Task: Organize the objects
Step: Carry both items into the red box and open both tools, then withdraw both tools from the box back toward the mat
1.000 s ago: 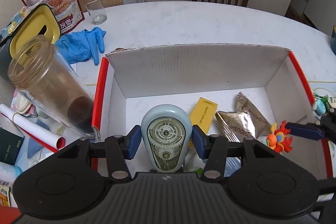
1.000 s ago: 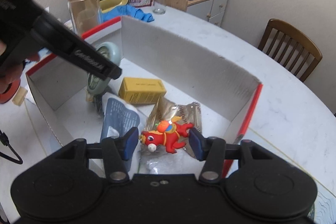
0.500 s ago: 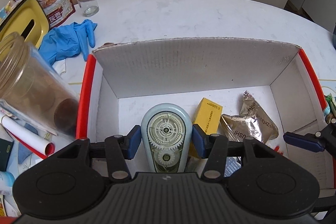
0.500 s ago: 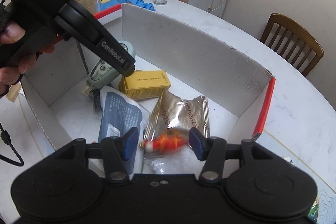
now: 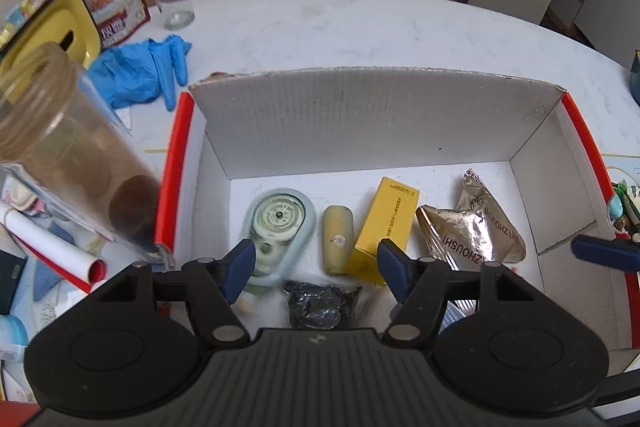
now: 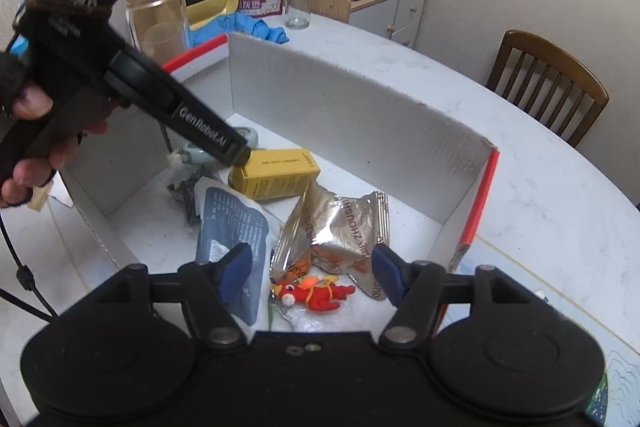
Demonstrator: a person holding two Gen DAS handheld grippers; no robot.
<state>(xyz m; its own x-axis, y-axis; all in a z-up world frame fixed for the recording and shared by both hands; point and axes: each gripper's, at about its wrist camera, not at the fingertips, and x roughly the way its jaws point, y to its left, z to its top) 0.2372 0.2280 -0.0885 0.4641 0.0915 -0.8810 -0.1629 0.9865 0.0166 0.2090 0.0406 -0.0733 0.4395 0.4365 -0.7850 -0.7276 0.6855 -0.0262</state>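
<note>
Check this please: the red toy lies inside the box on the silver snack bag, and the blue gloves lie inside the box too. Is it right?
Not fully. The red toy does lie inside the box at the silver snack bag, but the blue gloves lie outside the box, on the table. The left wrist view shows this.

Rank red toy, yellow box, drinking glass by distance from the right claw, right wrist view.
1. Red toy: lying between the opening right claw fingers, untouched, on the box floor.
2. Yellow box: mid-box, up and left.
3. Drinking glass: outside the box, on the far table.
</note>
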